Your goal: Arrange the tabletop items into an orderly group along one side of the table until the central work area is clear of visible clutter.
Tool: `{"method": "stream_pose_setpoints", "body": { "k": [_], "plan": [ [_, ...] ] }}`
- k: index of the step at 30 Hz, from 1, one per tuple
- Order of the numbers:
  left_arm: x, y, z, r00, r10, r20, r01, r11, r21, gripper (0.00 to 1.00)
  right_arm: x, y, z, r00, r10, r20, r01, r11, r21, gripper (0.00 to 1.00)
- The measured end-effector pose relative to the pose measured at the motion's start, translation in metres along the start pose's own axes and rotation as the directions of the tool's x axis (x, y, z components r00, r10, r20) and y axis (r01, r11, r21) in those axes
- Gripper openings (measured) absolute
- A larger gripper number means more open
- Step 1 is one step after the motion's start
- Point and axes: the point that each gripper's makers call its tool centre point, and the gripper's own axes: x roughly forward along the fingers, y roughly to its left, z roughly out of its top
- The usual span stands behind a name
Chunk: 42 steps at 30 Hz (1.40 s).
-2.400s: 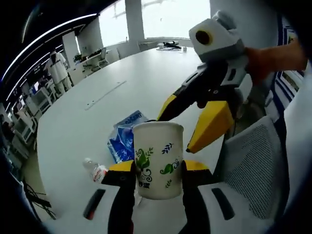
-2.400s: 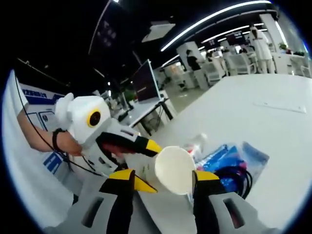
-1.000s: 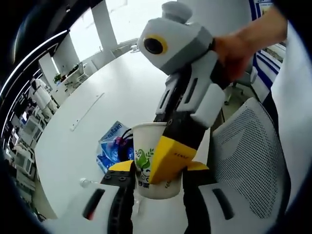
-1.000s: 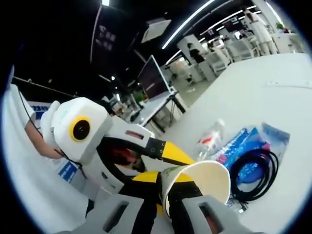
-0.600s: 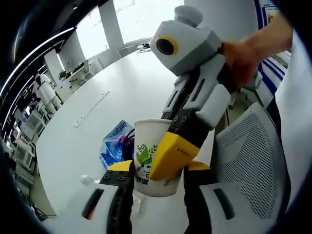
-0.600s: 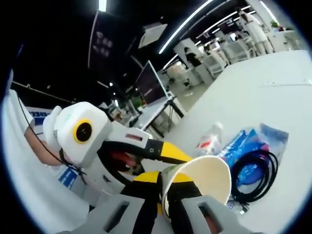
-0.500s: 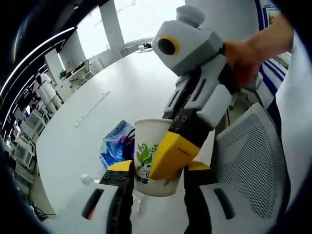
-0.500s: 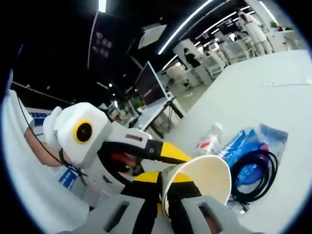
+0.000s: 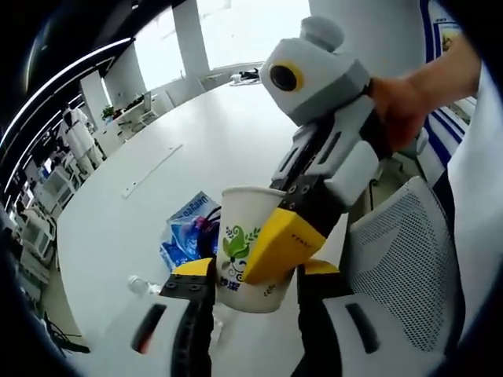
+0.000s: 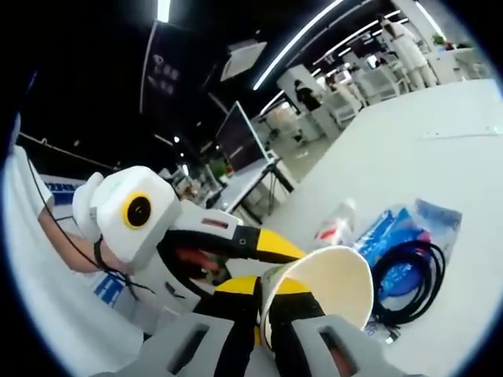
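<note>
A white paper cup (image 9: pixel 234 255) with a green leaf print stands between the jaws of my left gripper (image 9: pixel 251 276), which is shut on its lower wall. It leans slightly. My right gripper (image 9: pixel 266 245) reaches in from the right and is shut on the cup's rim, with one yellow jaw outside the wall and the other hidden inside. In the right gripper view the cup (image 10: pixel 334 284) shows its open mouth. My right gripper (image 10: pixel 266 305) pinches its near wall, and the left gripper (image 10: pixel 271 247) comes in from the left.
On the white table (image 9: pixel 196 149) beyond the cup lie a blue packet (image 10: pixel 393 228), a black cable coil (image 10: pixel 405 276) and a small plastic bottle (image 10: pixel 334 224). A grey mesh chair (image 9: pixel 401 267) is at the right. Desks and people stand far behind.
My right gripper, open beside the cup 2.4 s ago, has shut on its rim. Over the last second the cup has risen a little and tilted between the left jaws.
</note>
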Motion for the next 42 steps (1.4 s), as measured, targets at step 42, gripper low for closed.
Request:
{"method": "stream_pose_setpoints", "body": {
  "k": [42],
  "plan": [
    [-0.019,0.004,-0.012,0.998,0.058,0.036,-0.053,0.991,-0.121,0.42,0.007,-0.006,-0.002,0.999,-0.022,-0.030,0.022,1.000,-0.004,0.00]
  ]
}}
